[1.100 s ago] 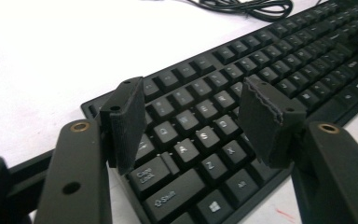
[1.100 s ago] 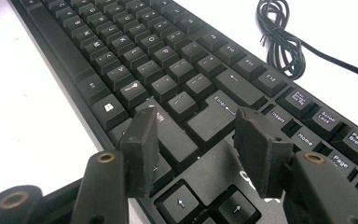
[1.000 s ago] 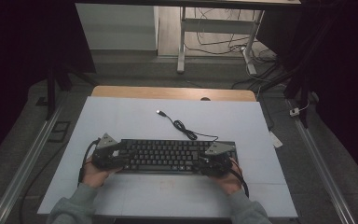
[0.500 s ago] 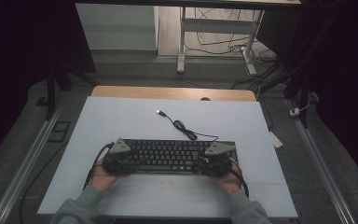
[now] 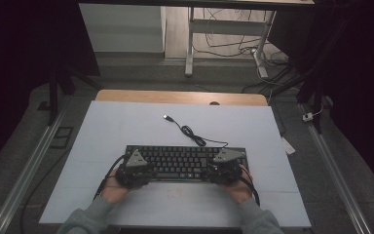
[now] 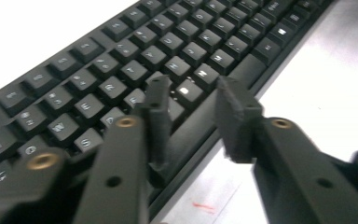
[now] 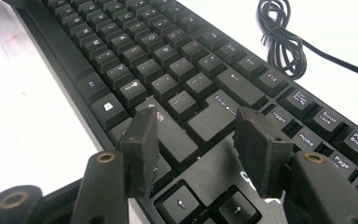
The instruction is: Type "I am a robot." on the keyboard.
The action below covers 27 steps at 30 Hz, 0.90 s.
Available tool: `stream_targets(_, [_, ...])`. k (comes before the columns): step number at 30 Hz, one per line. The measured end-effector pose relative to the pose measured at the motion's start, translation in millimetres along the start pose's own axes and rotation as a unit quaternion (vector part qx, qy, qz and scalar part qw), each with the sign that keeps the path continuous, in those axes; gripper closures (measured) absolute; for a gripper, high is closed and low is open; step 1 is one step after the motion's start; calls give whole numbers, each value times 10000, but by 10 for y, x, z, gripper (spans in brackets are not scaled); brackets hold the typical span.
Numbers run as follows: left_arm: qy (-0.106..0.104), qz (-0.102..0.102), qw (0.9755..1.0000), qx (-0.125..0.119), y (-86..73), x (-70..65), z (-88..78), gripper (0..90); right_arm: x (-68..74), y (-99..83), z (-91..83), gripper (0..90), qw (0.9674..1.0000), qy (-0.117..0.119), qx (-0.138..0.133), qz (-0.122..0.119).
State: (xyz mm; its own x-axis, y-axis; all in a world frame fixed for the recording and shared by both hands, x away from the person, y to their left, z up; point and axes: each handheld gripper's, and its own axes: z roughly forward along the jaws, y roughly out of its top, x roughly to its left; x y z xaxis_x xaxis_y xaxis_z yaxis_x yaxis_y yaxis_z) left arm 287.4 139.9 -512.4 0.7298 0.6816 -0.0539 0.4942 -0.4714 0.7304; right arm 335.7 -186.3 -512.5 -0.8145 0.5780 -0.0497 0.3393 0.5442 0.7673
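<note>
Keyboard (image 5: 185, 162) lying flat on the counter (image 5: 126, 122), near the front edge, long side facing the person; cord (image 5: 192, 134) looping away behind its back edge to a loose plug. Left claw (image 6: 191, 100) over the keyboard's left half, jaws just been closing, now part-way parted with nothing between them. One tip over the letter keys, the other beyond the front edge past the space bar. No press on the casing to be seen. Right claw (image 7: 198, 140) over the keyboard's right end, jaws spread wide around the shift and enter keys, above the arrow keys, holding nothing. Judging by both claws posted at opposite ends: looks like the set-up for a two-handed grasp, or possibly key pressing, hard to call. Step in hand: lining up on the keyboard. Next move, if a lift: tips down astride the front edge at both ends, both claws tightening together, level rise to keep the board from tilting, and care for the trailing cord.
</note>
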Motion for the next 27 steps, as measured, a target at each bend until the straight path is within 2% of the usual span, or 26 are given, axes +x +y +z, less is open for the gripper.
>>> stream_targets(3, [-95,102,9999,69,3,-27,39,821,2,0,3,497,10000,0,3,-15])
stream_targets(6, [-124,168,9997,111,7,-51,75,887,2,1,4,497,10000,-13,17,-34])
stream_targets(9, [-133,216,9995,165,10,-68,104,890,2,1,3,497,10000,-13,18,-40])
stream_targets(27, [-59,203,9995,234,-3,-72,163,890,8,7,5,495,10000,14,4,-46])
